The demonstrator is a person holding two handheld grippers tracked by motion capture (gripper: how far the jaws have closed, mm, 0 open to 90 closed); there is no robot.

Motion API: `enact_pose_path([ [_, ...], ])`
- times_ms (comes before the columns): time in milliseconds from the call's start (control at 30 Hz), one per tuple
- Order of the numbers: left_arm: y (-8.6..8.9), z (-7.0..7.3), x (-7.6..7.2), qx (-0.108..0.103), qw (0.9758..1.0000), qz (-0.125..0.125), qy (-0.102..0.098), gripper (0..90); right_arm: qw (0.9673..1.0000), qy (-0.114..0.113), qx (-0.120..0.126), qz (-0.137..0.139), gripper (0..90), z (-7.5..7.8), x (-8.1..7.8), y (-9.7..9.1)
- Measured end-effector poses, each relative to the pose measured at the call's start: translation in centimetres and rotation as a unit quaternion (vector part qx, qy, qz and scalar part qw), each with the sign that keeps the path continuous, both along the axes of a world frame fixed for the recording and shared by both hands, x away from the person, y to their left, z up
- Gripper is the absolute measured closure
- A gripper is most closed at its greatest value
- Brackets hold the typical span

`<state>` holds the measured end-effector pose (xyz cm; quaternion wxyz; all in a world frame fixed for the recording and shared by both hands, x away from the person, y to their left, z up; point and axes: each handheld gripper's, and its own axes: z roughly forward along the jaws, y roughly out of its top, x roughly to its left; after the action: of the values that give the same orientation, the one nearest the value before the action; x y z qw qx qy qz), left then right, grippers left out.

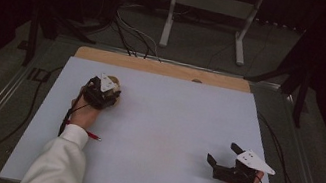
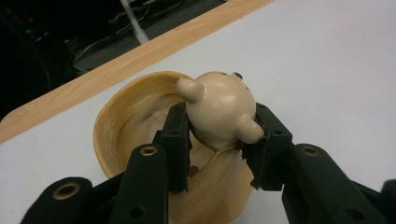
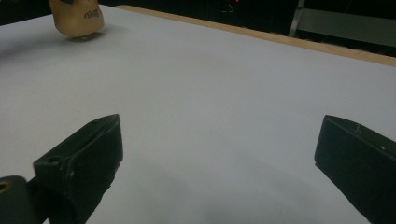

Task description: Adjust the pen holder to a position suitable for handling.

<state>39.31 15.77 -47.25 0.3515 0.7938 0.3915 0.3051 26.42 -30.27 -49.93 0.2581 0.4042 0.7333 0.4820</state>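
A tan soft toy with a round bear head (image 2: 219, 105) and two small ears rests against a tan bowl-shaped part (image 2: 112, 112). My left gripper (image 2: 219, 128) is shut on it, one black pad on each side just below the head. From above, the left gripper (image 1: 106, 92) is at the table's far left, with the toy (image 1: 115, 84) peeking out beyond it. The right gripper view catches the toy (image 3: 77, 18) at its top left, with a shadow beneath it. My right gripper (image 1: 222, 152) stands open near the front right, nothing between its jaws (image 3: 222, 135).
The white table top (image 1: 170, 123) has a wooden strip (image 1: 165, 68) along its far edge. A thin red thing (image 1: 92, 135) lies by the left sleeve. A white stand (image 1: 211, 8) and cables are on the floor beyond the table.
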Motion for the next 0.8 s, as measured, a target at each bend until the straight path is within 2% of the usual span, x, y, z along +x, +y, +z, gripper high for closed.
enact_pose_path([
  [167,-1.2,-0.4,-0.8,-0.012,0.9997,-0.022,0.003,64.0,1.0,0.0,0.0,0.001,1.6,0.0,0.0,0.0],
  [267,-2.3,-0.9,-1.4,-0.012,0.9991,-0.039,0.009,64.0,1.0,0.0,0.0,0.0,1.7,0.0,0.0,0.0],
  [333,-3.1,-1.2,-1.9,0.001,0.999,-0.044,0.002,64.0,1.0,0.0,0.0,0.0,1.6,0.0,0.0,0.0],
  [400,-3.6,-1.1,-2.3,-0.005,0.9987,-0.051,0.004,64.1,1.0,0.001,0.0,0.0,1.7,0.0,0.0,0.0],
  [467,-4.0,-1.0,-2.7,-0.017,0.9978,-0.064,0.008,64.1,1.0,0.0,0.0,0.001,1.6,0.0,0.0,0.0],
  [633,-6.0,-1.0,-4.1,-0.015,0.9955,-0.094,0.006,64.1,1.0,0.001,0.0,0.001,1.7,0.0,0.0,0.1],
  [800,-8.3,-1.0,-5.4,-0.015,0.9919,-0.126,0.004,64.1,1.0,0.002,0.001,0.002,1.7,-0.1,0.0,0.1],
])
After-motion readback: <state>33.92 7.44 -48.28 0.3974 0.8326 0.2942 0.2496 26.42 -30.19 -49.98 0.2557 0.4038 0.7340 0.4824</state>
